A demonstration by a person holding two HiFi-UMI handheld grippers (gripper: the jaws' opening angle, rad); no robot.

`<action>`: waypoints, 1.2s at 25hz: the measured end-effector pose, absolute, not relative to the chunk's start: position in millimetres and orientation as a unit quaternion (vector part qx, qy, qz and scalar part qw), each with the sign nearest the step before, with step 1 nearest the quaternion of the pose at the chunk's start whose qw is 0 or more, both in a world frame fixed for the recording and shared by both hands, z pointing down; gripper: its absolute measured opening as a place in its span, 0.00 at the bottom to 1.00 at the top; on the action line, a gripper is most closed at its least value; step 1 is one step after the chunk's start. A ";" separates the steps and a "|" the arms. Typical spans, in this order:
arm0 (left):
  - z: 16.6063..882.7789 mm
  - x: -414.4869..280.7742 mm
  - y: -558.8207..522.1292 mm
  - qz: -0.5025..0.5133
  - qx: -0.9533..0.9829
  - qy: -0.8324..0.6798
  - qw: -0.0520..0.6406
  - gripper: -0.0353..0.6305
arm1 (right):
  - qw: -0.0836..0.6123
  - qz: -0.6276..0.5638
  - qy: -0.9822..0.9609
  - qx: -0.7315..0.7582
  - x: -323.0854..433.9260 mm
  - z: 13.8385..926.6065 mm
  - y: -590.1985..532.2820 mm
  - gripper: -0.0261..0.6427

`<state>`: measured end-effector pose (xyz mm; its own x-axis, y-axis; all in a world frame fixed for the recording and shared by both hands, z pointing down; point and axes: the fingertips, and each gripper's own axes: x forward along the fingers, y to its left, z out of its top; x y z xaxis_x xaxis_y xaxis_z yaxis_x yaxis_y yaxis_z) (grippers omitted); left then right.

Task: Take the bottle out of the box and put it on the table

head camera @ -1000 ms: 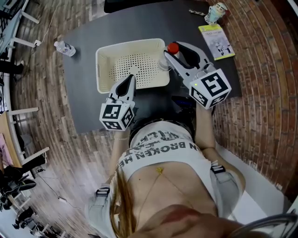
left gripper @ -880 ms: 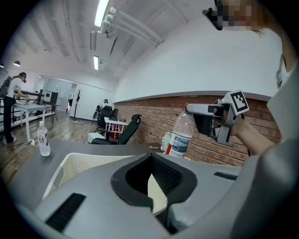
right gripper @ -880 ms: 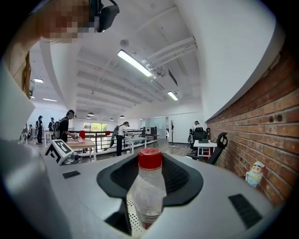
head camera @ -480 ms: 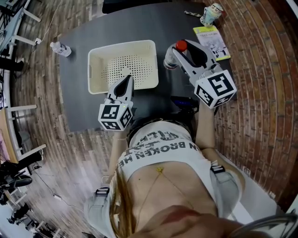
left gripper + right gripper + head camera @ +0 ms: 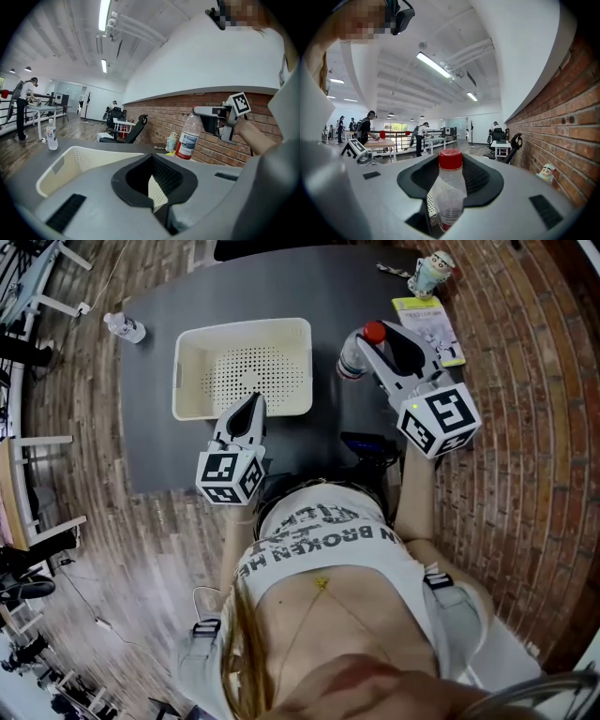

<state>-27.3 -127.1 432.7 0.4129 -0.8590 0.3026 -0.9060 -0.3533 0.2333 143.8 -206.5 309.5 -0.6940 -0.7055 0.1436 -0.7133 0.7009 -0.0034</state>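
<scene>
While the right gripper [image 5: 371,347] keeps its 2 jaws closed on the bottle [image 5: 352,362], that bottle is outside the box [image 5: 244,326]. It is just beside the box's right wall and over the dark table [image 5: 169,456]. Its red cap is on. The right gripper view shows the pads pressing the clear body below the cap, with the bottle about upright. Seen from the side in the left gripper view, it carries a label low on its body. Whether its base touches the table cannot be told from any view.

The left gripper [image 5: 251,401] sits at the near wall of the white box, which stands on the table. Its jaws are pinched together on that wall, and in the left gripper view a thin strip of perforated white plastic shows between the pads.

At the far left of the table, well apart from the box, stands 1 second water bottle [image 5: 123,327]. At the table's far right corner lies a yellow booklet [image 5: 427,320], with a small figurine [image 5: 433,268] just beyond it.
</scene>
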 end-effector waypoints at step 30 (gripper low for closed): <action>444.7 -20.0 -126.0 0.074 0.812 -0.543 0.200 0.05 | 0.123 0.075 -0.907 0.396 167.8 388.4 -227.2 0.26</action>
<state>-20.0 -126.0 444.7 0.3992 -0.8523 0.3380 -0.9117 -0.3300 0.2448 167.8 -227.2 388.4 -0.6559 -0.6999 0.2827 -0.7367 0.6752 -0.0378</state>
